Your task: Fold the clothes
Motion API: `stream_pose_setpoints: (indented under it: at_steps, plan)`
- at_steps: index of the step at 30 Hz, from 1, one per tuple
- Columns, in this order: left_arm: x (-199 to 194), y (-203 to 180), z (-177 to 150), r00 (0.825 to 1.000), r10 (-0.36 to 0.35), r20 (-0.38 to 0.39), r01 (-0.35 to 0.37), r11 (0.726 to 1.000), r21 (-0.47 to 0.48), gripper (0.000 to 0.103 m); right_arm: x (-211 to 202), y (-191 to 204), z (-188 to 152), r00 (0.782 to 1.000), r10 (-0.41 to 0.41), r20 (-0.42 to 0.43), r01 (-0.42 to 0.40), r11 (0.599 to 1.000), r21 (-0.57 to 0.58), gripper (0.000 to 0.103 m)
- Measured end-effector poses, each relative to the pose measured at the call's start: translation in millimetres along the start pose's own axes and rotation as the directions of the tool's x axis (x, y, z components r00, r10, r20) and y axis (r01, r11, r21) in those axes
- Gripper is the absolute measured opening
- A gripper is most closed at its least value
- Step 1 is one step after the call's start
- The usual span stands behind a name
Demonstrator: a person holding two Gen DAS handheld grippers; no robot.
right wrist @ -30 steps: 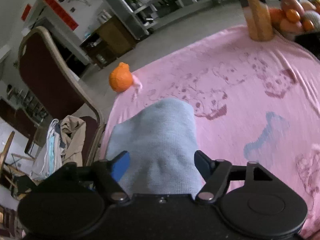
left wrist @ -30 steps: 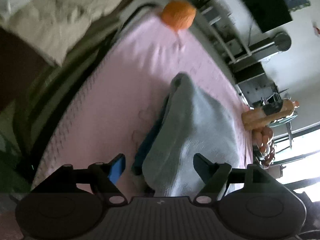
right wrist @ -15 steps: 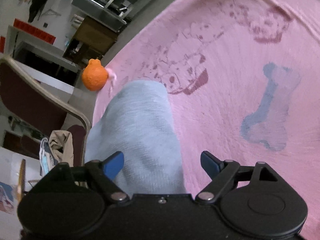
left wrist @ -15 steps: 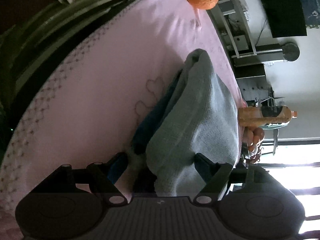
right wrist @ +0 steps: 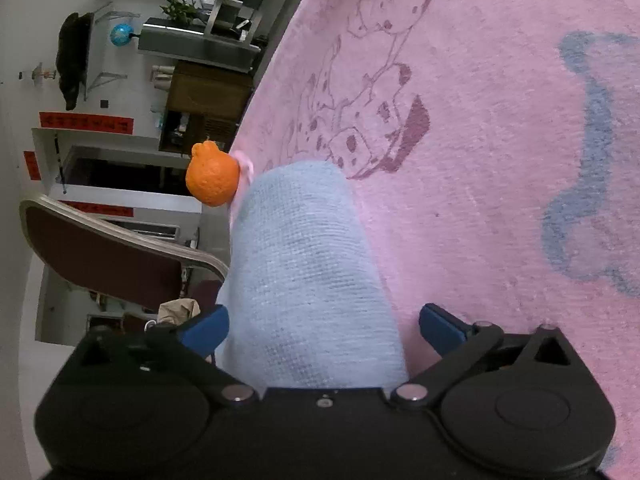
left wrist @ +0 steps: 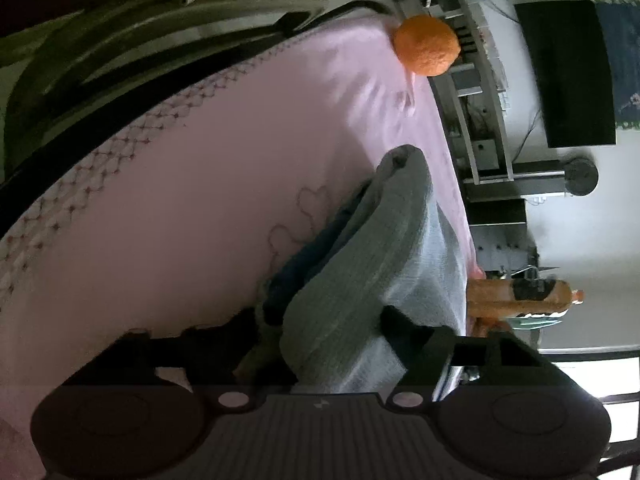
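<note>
The right gripper (right wrist: 323,326) is standing with its jaws spread wide, having just been opening, and the light blue knitted garment (right wrist: 308,276) is lying between the blue fingertips (right wrist: 204,330) without either pad pressing on it; a gap is showing on the right side. From the claw the garment is running forward as a rounded fold over the pink printed blanket (right wrist: 480,160). Just past its far end, to the left, an orange fruit (right wrist: 212,178) is sitting at the blanket's edge, and further left a dark red chair (right wrist: 112,256) is standing.

The left gripper (left wrist: 320,332) has just been closing its jaws, with the same garment (left wrist: 360,280) bunched between them; the dark fingers (left wrist: 404,332) are sitting against the cloth, though whether they are squeezing it I cannot tell. Darker blue fabric (left wrist: 312,264) is peeking out beneath the fold, left of it. Ahead, the orange fruit (left wrist: 426,45) is resting at the blanket's (left wrist: 200,200) far corner, and to the right an orange bottle (left wrist: 520,296) is showing.
</note>
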State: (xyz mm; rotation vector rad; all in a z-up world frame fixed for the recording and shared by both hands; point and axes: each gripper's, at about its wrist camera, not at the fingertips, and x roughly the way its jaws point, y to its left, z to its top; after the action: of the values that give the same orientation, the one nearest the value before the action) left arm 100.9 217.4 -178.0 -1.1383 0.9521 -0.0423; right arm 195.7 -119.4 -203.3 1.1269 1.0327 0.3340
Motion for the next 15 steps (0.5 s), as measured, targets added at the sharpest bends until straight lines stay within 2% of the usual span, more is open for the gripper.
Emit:
stream_pose_setpoints:
  at_steps: [2,4,5,8,11,15]
  plan:
    - [-2.9,-4.8,-3.4,0.999,0.025,0.022,-0.026,0.999,0.034,0.052,5.9,3.6,-2.1,1.0,-0.006,-0.019,0.006,1.0,0.002,0.103]
    - [-4.0,-11.2,-5.7,0.998,0.051,0.04,-0.054,0.996,0.071,0.05,9.6,9.3,-5.5,0.999,-0.029,-0.018,0.029,0.999,-0.017,0.103]
    - [-4.5,-14.8,-6.9,0.997,0.064,0.048,-0.068,0.993,0.092,0.047,10.0,14.2,-8.5,0.998,-0.06,0.0,0.06,0.997,-0.038,0.096]
    - [-6.9,-27.0,-12.7,0.993,0.09,0.079,-0.102,0.981,0.163,0.04,10.1,29.0,-18.0,0.989,-0.139,0.053,0.145,0.981,-0.125,0.058]
    - [-16.1,-36.6,-20.3,0.991,0.081,0.108,-0.103,0.969,0.223,0.034,2.6,40.3,-22.8,0.986,-0.148,0.077,0.158,0.977,-0.142,0.048]
    - [-27.7,-51.5,-32.7,0.994,0.021,0.106,-0.049,0.962,0.269,0.029,-17.6,45.3,-26.2,0.994,-0.077,0.082,0.085,0.991,-0.106,0.046]
